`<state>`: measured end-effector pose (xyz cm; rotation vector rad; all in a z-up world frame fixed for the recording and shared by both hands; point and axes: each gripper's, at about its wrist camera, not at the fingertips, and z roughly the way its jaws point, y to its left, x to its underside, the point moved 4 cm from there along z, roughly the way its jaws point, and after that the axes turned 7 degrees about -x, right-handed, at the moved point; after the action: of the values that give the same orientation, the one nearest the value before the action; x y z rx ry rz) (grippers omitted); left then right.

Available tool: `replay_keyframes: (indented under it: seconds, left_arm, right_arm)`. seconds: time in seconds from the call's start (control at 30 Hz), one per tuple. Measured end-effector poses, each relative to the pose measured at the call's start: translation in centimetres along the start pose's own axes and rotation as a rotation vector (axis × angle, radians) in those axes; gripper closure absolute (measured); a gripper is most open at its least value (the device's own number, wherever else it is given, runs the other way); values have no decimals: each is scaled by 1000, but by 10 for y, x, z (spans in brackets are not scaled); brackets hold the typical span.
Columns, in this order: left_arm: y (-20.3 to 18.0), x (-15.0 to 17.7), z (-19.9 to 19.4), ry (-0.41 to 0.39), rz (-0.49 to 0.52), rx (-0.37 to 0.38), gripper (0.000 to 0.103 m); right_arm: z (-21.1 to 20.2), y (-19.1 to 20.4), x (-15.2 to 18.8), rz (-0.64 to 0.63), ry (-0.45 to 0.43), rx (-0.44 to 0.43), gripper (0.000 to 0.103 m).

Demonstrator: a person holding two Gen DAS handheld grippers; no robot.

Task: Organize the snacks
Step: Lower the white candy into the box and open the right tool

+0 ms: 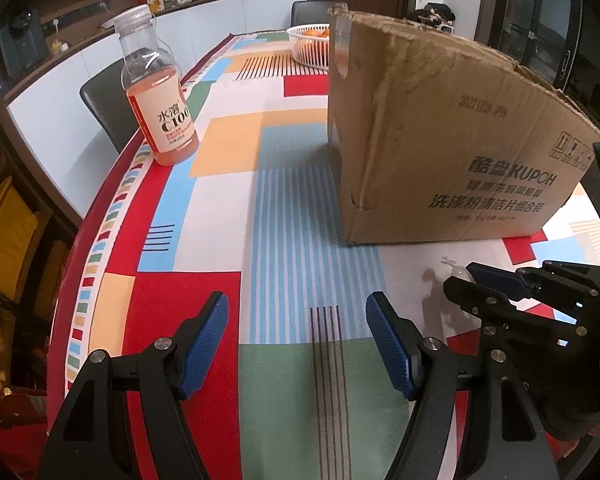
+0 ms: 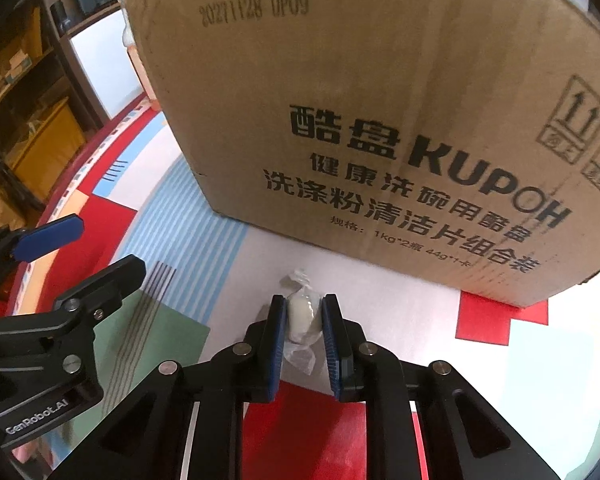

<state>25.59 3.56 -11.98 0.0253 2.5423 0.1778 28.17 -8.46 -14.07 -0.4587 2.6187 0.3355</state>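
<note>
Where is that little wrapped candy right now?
In the right wrist view the wrapped candy sits low at centre, pinched between the right gripper pads on the tablecloth, just before the cardboard box.

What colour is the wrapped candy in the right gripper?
Off-white candy in clear wrapper; right wrist view.

The right tool (image 2: 304, 320) is angled downward, jaws nearly closed, while the left tool (image 1: 298, 340) gapes wide.
</note>
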Motion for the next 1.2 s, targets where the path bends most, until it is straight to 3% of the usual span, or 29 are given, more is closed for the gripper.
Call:
replay_keyframes:
  seconds: [0.6, 1.2]
  left_arm:
    - [-8, -24, -71, -172, 13, 41, 32]
    - [-23, -67, -115, -314, 31, 65, 30]
  right_arm:
    - [-86, -3, 2, 27, -177, 5, 84]
    - [-154, -12, -33, 15, -379, 76, 84]
